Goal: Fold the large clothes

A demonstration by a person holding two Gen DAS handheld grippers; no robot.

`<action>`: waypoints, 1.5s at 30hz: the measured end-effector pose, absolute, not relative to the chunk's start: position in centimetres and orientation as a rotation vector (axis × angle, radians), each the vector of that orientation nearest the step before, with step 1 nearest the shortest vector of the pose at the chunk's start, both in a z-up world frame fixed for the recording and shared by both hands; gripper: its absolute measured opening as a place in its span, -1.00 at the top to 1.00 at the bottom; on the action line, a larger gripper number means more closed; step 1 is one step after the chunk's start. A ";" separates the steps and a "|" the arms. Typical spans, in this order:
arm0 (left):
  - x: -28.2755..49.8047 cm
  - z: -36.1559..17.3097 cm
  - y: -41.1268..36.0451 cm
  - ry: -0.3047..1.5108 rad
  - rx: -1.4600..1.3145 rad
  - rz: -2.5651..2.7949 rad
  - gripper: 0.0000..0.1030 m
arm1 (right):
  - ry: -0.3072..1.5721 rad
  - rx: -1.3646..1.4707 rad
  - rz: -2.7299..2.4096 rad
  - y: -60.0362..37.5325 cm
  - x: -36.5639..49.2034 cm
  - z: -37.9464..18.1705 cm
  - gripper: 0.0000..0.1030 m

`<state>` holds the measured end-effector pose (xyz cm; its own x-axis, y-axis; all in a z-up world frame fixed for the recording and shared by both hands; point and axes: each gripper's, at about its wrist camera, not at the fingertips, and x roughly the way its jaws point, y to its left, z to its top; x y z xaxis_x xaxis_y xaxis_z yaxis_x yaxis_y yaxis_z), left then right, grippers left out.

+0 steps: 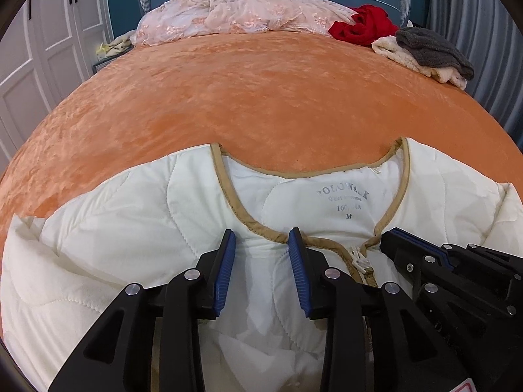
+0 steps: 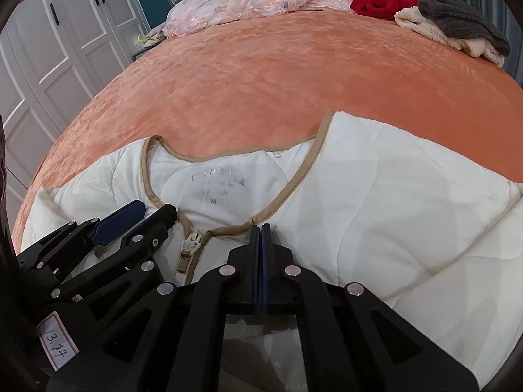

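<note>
- Left gripper (image 1: 261, 238): blue pads spread wide, nothing between them; white quilted fabric lies in the gap below the tips.
- Right gripper (image 2: 261, 228): pads pressed flat together, no gap visible. Tips sit at the tan neckline trim; cannot tell whether any fabric is pinched between them.
- The two grippers are side by side, close together, the right one just to the right of the left one's fingers.
- White quilted jacket (image 1: 130, 215): directly under both grippers, lying flat with its front facing up and the collar pointing away from them.
- Zipper pull (image 2: 189, 245): between the two grippers, at the base of the neckline; zipper closed up to that point.
- Printed size label (image 1: 346, 202) inside the back of the neck, just ahead of the left gripper's tips; reads "M".
- Orange bedspread (image 1: 261, 91): beyond the collar, carrying the jacket.
- Far ahead, at the headboard end: pink lace cover (image 1: 228, 13); to its right a red garment (image 1: 362, 23); further right a grey fleece item (image 1: 431, 49) lying on a cream one.
- White wardrobe doors (image 2: 65, 32) far left of the bed.
</note>
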<state>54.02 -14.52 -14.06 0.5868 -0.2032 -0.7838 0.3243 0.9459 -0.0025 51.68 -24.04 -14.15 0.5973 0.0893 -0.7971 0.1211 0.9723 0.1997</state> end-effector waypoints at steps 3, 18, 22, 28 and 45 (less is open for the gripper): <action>54.2 -13.6 -14.5 0.906 0.146 -0.304 0.30 | 0.950 0.258 -0.031 -24.2 51.8 -13.4 1.00; 37.8 -5.6 -3.2 1.003 0.009 -0.287 -0.43 | 0.925 0.147 -0.101 -24.7 28.7 -4.3 -0.22; 31.1 -6.1 2.1 1.050 0.044 -0.220 -0.45 | 0.985 0.202 -0.174 -27.4 18.1 -5.1 -0.38; 24.3 -7.7 11.7 1.138 -0.106 -0.103 -0.45 | 1.061 0.332 -0.274 -31.4 7.9 -6.8 -0.43; 20.9 -10.1 15.4 1.171 -0.405 -0.162 -0.05 | 0.879 0.839 -0.233 -33.9 3.0 -11.1 -0.33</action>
